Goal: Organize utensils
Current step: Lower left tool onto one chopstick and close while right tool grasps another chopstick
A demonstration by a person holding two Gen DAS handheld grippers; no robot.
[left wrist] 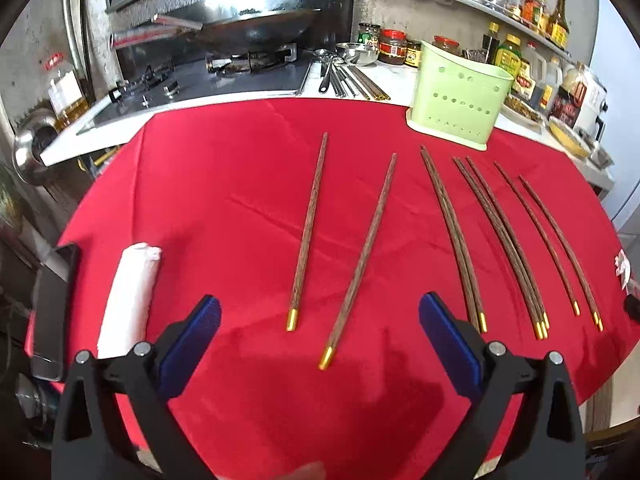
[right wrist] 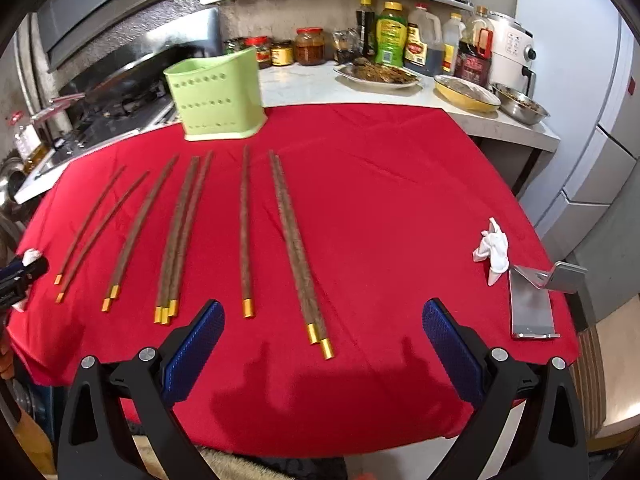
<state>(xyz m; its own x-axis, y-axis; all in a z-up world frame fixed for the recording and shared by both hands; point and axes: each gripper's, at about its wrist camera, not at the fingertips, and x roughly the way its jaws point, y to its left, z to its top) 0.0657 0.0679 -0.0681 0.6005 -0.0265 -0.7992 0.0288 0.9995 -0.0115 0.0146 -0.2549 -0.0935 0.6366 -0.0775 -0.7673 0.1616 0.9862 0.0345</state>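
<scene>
Several dark wooden chopsticks with gold ends lie in a row on a red cloth [left wrist: 224, 216], gold ends toward me. In the left wrist view two single ones [left wrist: 309, 228] [left wrist: 362, 264] lie ahead of my open, empty left gripper [left wrist: 320, 316]; pairs lie further right [left wrist: 452, 236]. A pale green perforated utensil holder [left wrist: 460, 98] stands at the cloth's far edge. In the right wrist view my right gripper [right wrist: 323, 320] is open and empty above the near end of a chopstick pair [right wrist: 298, 252]. The holder [right wrist: 216, 94] stands far left.
A white rolled cloth [left wrist: 130, 296] and a dark phone [left wrist: 52, 308] lie at the cloth's left edge. A crumpled tissue [right wrist: 494, 248] and a metal stand [right wrist: 534, 304] lie at the right. A stove with a wok [left wrist: 256, 32], jars, bottles and food dishes [right wrist: 466, 92] line the counter behind.
</scene>
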